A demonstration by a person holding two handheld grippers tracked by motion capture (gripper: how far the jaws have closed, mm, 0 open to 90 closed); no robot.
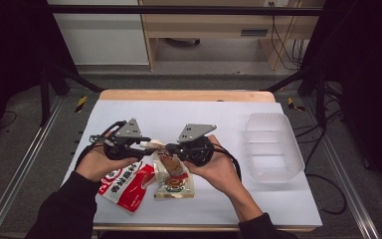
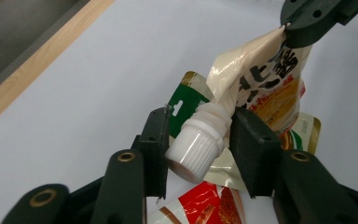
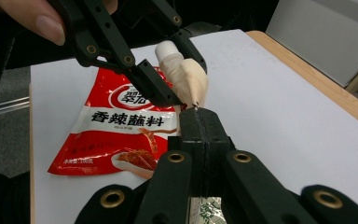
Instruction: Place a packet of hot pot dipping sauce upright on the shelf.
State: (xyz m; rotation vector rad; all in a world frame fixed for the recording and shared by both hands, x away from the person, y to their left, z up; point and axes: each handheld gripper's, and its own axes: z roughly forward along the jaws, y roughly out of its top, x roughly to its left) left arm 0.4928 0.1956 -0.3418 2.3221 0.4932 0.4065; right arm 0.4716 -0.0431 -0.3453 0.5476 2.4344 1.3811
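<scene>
Hidden and cut-off parts

The red seasoning packet is cut by the frame's bottom edge; the spouted pouch is mostly hidden behind 2 black jaws.

I am sitting at a table with a white top and a wooden far edge. Beyond it, a pale wooden cabinet is standing on grey floor. Black curtains are hanging on both sides, and cables are trailing down.

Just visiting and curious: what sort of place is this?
Probably a lab set up for recording handling tasks: a white-topped table inside a dark metal frame, a person holding a left gripper and right gripper, and cables behind.
</scene>
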